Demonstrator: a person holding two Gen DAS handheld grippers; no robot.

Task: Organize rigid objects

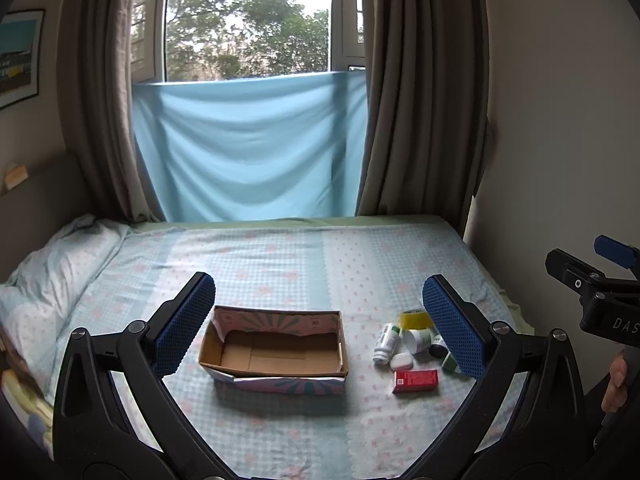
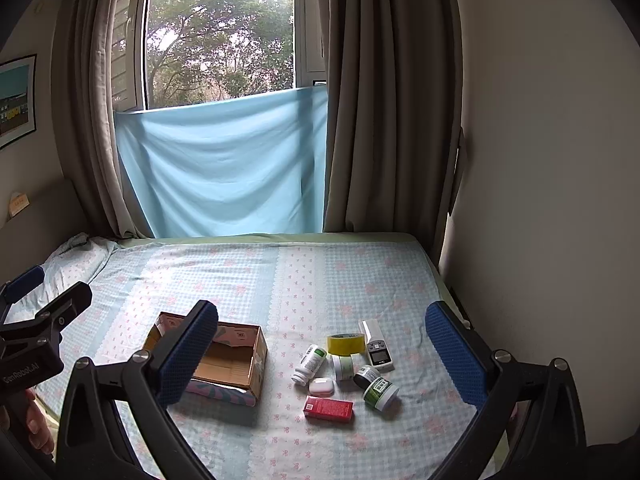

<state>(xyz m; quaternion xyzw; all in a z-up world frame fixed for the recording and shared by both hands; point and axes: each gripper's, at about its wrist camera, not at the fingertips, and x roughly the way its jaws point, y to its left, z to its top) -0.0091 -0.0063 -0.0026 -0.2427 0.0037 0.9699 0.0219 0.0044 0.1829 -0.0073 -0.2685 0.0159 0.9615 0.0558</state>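
Both my claws hang wide open above the bed (image 2: 320, 280), nothing between their fingers. The open cardboard box (image 2: 224, 364) sits on the left with a bare floor, so I can come down into it from above. A strip of bare sheet separates it from the cluster on the right, where the white bottle (image 2: 310, 364), earbud case (image 2: 321, 386), tape roll (image 2: 346, 343) and jars (image 2: 380, 392) crowd together, leaving little finger room. The red box (image 2: 328, 409) lies nearest me, open on its near side.
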